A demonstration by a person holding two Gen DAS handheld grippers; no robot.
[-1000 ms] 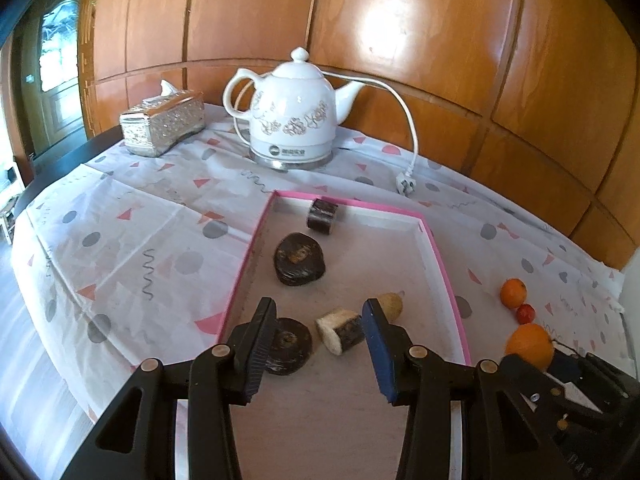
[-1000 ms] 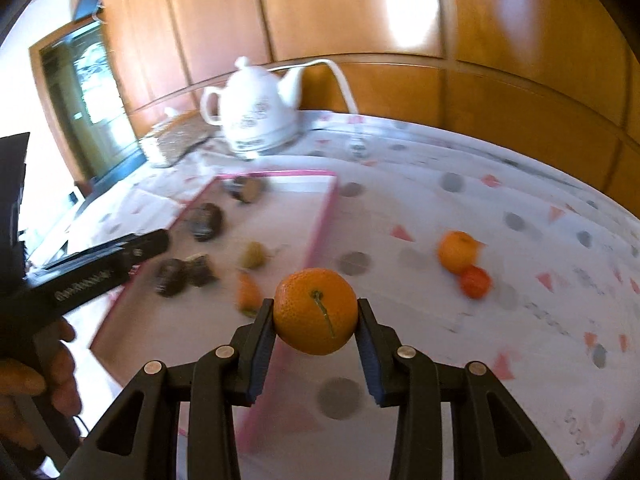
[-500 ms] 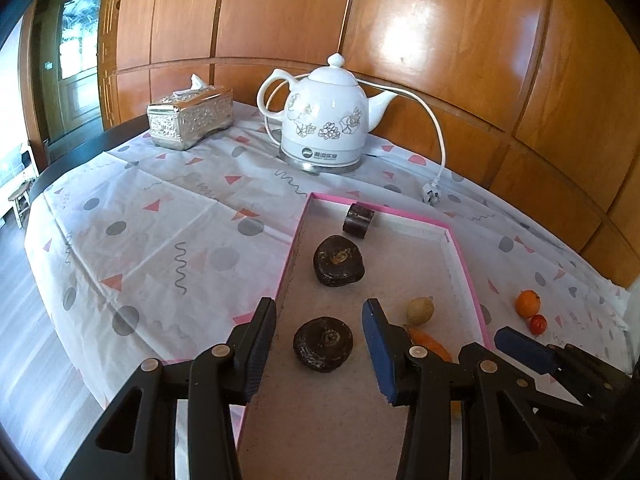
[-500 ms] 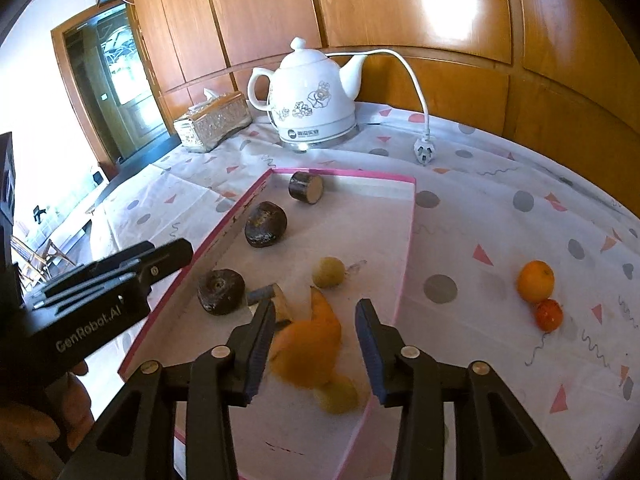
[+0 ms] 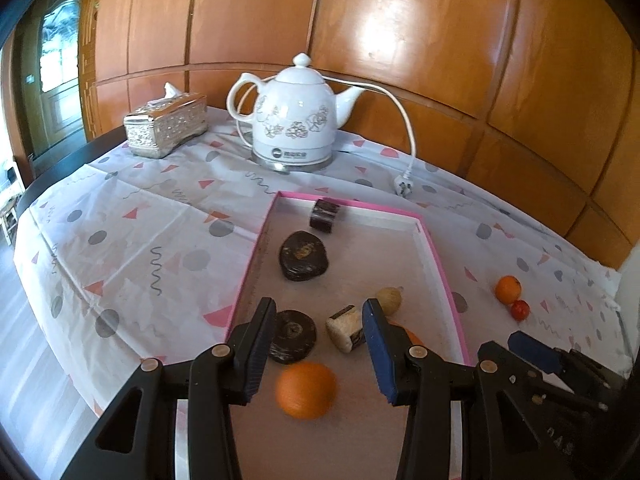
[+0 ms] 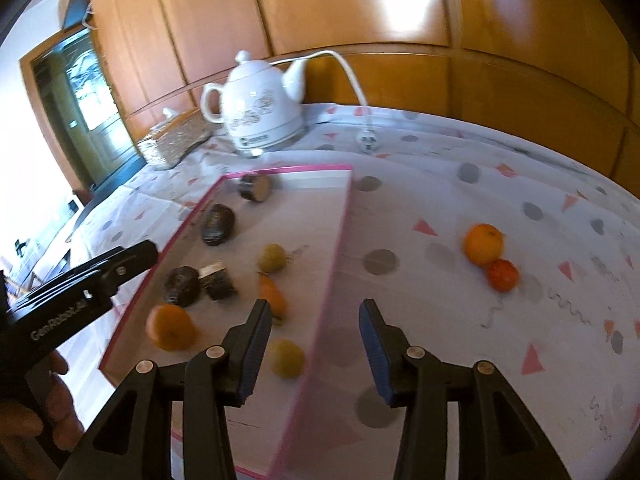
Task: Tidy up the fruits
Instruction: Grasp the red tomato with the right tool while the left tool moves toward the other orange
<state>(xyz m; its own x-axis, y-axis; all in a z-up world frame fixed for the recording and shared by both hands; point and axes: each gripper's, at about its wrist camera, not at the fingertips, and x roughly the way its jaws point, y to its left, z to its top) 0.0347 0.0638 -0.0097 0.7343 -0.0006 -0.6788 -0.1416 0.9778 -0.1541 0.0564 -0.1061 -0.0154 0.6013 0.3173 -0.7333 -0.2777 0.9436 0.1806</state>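
A pink-rimmed tray holds an orange lying loose and blurred near its front. Also in it are two yellow-green fruits, an orange wedge and several dark pieces. Another orange and a small red fruit rest on the cloth to the right. My left gripper hangs open over the tray's front, above the orange without touching it. My right gripper is open and empty over the tray's right rim.
A white kettle with its cord and plug stands behind the tray, and a silver tissue box sits at the back left. Wooden panelling closes off the back. The patterned cloth drops off the table edge at the left.
The right gripper let go of the orange, which dropped into the tray and rolled toward its front left. The right gripper then swung right, over the tray's rim.
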